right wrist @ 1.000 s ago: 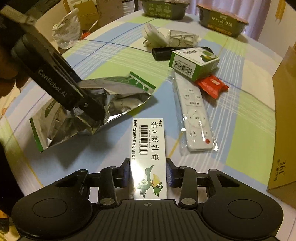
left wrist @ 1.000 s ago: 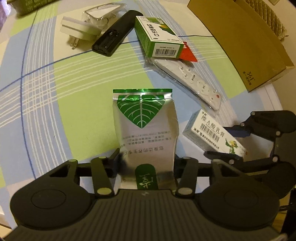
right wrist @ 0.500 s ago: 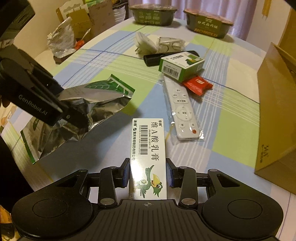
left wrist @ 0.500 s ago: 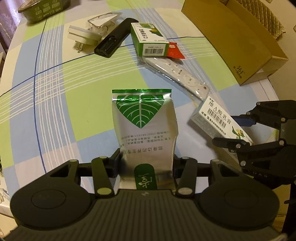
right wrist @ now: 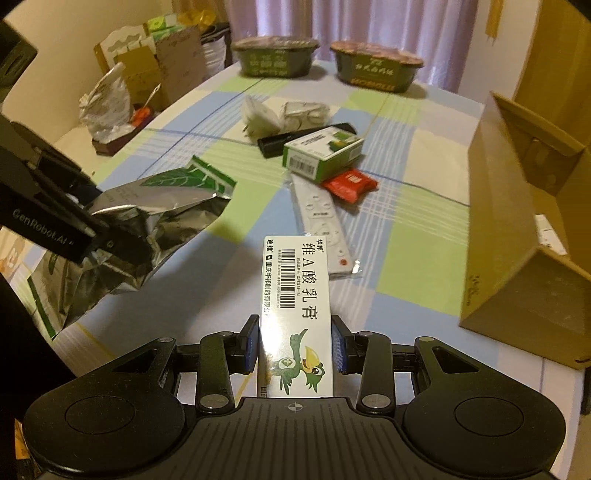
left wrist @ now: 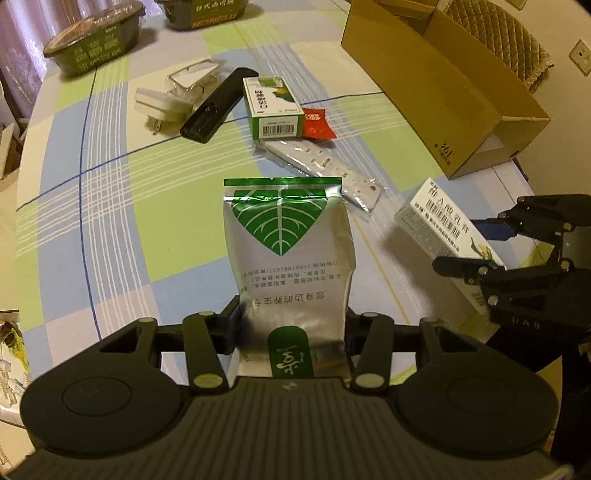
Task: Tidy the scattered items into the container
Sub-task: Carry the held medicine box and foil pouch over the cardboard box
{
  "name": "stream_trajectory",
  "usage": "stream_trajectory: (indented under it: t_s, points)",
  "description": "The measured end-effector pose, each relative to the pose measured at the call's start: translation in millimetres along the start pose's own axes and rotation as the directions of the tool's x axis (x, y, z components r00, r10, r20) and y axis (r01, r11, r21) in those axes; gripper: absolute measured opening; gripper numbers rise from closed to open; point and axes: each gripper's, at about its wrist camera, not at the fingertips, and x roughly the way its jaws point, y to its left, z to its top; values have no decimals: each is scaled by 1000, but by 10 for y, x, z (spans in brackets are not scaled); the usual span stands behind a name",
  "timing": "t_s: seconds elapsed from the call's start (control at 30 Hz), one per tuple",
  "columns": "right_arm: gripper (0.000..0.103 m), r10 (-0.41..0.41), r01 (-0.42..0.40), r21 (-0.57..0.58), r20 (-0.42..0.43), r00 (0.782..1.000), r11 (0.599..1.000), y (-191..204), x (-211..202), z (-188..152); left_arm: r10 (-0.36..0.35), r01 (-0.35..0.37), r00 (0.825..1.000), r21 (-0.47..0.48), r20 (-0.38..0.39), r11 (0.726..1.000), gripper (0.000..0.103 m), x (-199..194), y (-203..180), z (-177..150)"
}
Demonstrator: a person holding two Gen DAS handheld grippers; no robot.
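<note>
Tabletop (right wrist: 417, 229) was round-edged w/ a checked cloth in pale blue, green & cream, crossed by thin dark-blue & white lines; light was warm, yellowish, dim, prob. indoor lamp; purple curtain (right wrist: 369, 22) hung behind far edge in right wrist view, also seen at top left in left wrist view (left wrist: 18, 55); cream wall (right wrist: 48, 48) stood to the left; quilted chair back (left wrist: 506, 40) sat beyond tabletop, w/ a wall socket (left wrist: 581, 55) just beside it on pale wall; side clutter of cardboard pieces (right wrist: 162, 62) & a crumpled bag (right wrist: 107, 107) stood off tabletop's left edge.
</note>
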Motion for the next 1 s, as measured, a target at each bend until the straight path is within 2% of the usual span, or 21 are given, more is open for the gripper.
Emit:
stream_trajectory:
  t_s: [0.5,1.0]
  points:
    - [41,-78,69,96,96,992,993,-384,-542,11,-16,13,999,58,51,998,44,-296,-483,31]
    - [41,-194,160,200,163,967,967,-1085,-999,135,-85,67,991,164,105,984,44,-329,-1095,525]
